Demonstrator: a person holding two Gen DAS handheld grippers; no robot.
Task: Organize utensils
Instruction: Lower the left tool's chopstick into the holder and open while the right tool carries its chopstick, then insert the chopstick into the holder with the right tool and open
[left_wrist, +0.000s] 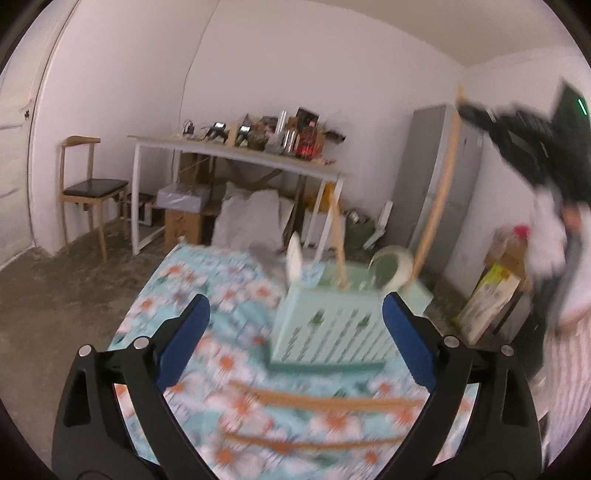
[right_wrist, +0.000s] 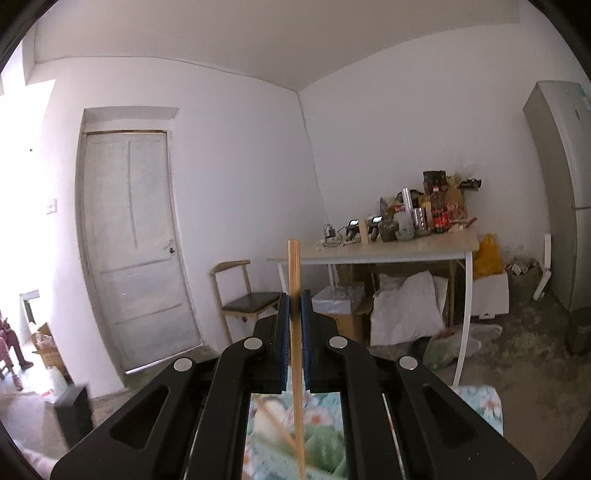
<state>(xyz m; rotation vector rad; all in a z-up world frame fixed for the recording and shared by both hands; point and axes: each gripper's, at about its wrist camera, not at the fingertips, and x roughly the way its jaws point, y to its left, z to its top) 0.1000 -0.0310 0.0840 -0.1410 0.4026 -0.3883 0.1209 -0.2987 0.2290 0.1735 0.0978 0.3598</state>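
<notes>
Your left gripper (left_wrist: 295, 339) stands wide open with nothing between its blue pads, pointing down over the flowered tablecloth (left_wrist: 207, 295). Two loose chopsticks (left_wrist: 325, 400) lie on the cloth just ahead of it, their long axes running crosswise to the fingers, one nearer you and one closer to the pale green utensil holder (left_wrist: 328, 332); the wrist looks well set to close across either without much rolling, and this hand is plainly the nearer one to them. The holder stands just beyond, between the pads in the left wrist view, with a chopstick (left_wrist: 340, 251) upright inside it, a white spoon (left_wrist: 295, 258) at its left back corner and a ladle-like bowl (left_wrist: 391, 267) at its right. Further right, your right gripper (right_wrist: 295, 306) is clamped on a single chopstick (right_wrist: 294, 269), held nearly vertical, its lower end hanging over the holder's green interior (right_wrist: 321, 450), so a straight lowering should seat it there.
</notes>
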